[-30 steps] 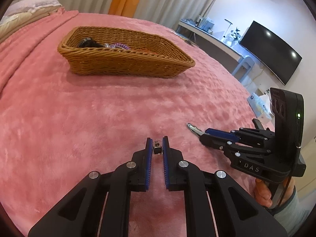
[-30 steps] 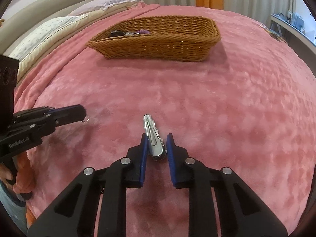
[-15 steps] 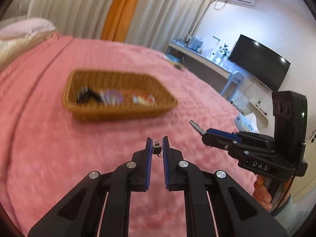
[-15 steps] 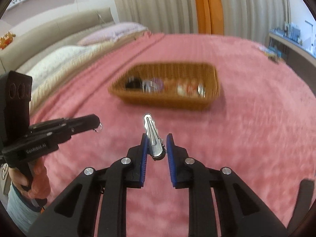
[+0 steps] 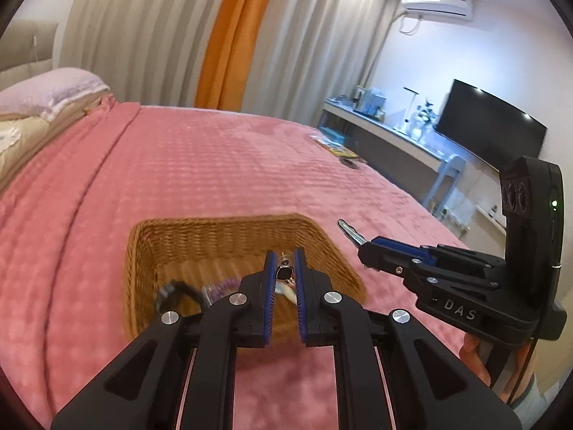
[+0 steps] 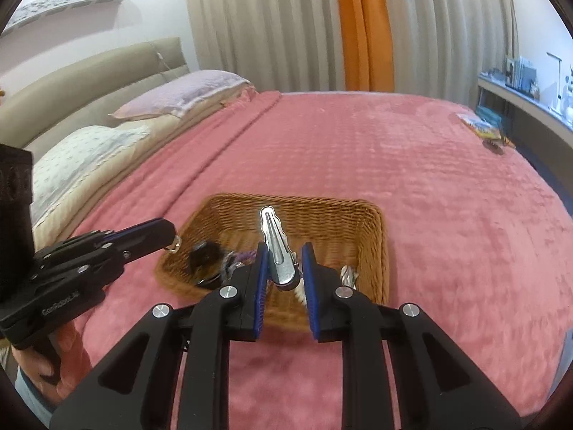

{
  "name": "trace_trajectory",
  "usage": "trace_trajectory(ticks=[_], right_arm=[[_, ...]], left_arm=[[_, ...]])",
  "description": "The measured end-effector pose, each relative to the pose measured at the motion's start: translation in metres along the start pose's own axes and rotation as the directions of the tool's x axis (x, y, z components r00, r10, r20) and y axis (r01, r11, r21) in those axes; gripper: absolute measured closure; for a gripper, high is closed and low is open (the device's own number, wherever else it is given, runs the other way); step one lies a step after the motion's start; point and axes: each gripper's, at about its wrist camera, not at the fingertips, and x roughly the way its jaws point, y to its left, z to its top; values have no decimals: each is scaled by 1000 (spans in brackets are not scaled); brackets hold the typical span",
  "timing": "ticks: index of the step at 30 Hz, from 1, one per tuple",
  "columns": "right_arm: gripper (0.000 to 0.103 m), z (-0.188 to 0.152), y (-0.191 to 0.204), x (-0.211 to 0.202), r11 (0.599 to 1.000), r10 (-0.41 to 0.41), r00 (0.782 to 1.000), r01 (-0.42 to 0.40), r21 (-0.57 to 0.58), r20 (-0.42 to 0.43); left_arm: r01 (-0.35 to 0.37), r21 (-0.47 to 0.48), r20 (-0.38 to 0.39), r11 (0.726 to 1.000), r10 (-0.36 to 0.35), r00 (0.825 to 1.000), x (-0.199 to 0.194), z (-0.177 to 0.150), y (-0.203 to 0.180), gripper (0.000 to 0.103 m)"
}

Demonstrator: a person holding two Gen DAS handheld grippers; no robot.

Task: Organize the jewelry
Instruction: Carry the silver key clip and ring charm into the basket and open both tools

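Pink plush blanket [image 5: 215, 165] covers the bed, with grey and orange curtains [image 5: 229, 36] behind it and a counter [image 5: 390, 132] with a dark screen at about 2 o'clock in the left wrist view. On the blanket sits a wicker basket [image 5: 229, 236] — dark and purple pieces lie blurred inside it.

Left claw [image 5: 285, 265] is nearly closed, its blue pads pinching a small ring with a dark stone [image 5: 285, 273]; the ring hangs over the basket's open interior. In the right wrist view that same claw [image 6: 171, 240] enters from 9 o'clock, its tip at the basket's near left corner.

Right claw [image 6: 284, 265] is narrow and clamped on a silver hair clip [image 6: 277, 247], which sticks up toward 12 o'clock over the basket [image 6: 376, 236] — its tip lies against the far rim in the picture. From the left wrist view this claw [image 5: 361, 247] comes in from 3 o'clock, with the clip [image 5: 349, 233] jutting past the basket's right rim.
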Motion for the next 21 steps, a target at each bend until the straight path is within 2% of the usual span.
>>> trace_trajectory(ticks=[3, 6, 8, 13, 21], right_arm=[[86, 5, -12, 39, 999, 12, 998, -10, 34, -58], [86, 3, -29, 77, 990, 90, 987, -74, 120, -131], [86, -2, -36, 97, 987, 91, 981, -66, 147, -169], [86, -9, -33, 112, 992, 53, 979, -30, 121, -194], [86, -8, -37, 111, 992, 40, 978, -15, 123, -203]], left_arm=[[-29, -28, -18, 999, 29, 999, 25, 3, 16, 94], [-37, -69, -47, 997, 34, 998, 49, -1, 33, 94], [-40, -85, -66, 996, 34, 997, 62, -8, 41, 94], [-55, -102, -107, 993, 44, 993, 82, -22, 51, 94], [-69, -89, -132, 994, 56, 990, 81, -25, 48, 93]])
